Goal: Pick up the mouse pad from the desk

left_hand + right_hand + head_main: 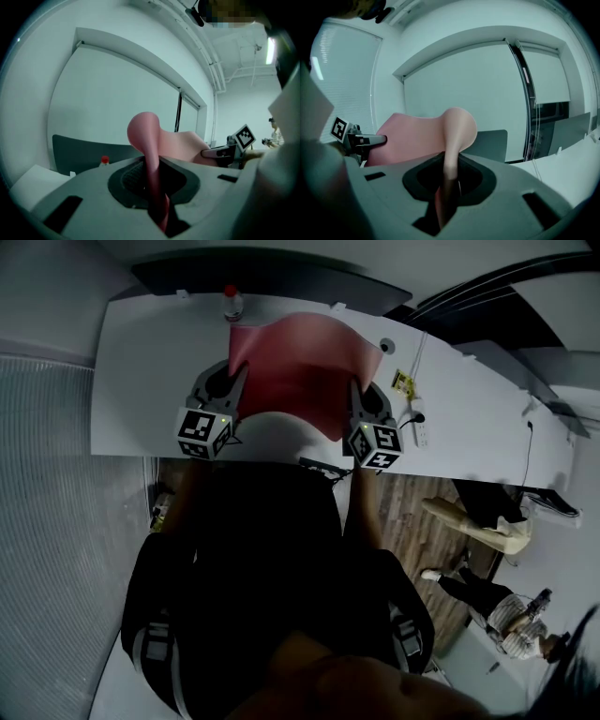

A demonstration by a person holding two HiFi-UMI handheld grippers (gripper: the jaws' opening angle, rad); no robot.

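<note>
A pink mouse pad (300, 367) hangs in the air above the white desk (141, 371), sagging between my two grippers. My left gripper (234, 379) is shut on its near left edge, and my right gripper (356, 395) is shut on its near right edge. In the left gripper view the pad (150, 154) runs up out of the closed jaws and curls over at the top. The right gripper view shows the same pad (452, 140) pinched between the jaws, with the left gripper (361, 139) on its far side.
A small bottle with a red cap (232, 304) stands at the desk's far edge. A white power strip (420, 423) with a cable and a yellow tag (403, 382) lie on the desk to the right. A dark chair back (79, 150) stands beyond the desk. People (478, 521) are on the floor at right.
</note>
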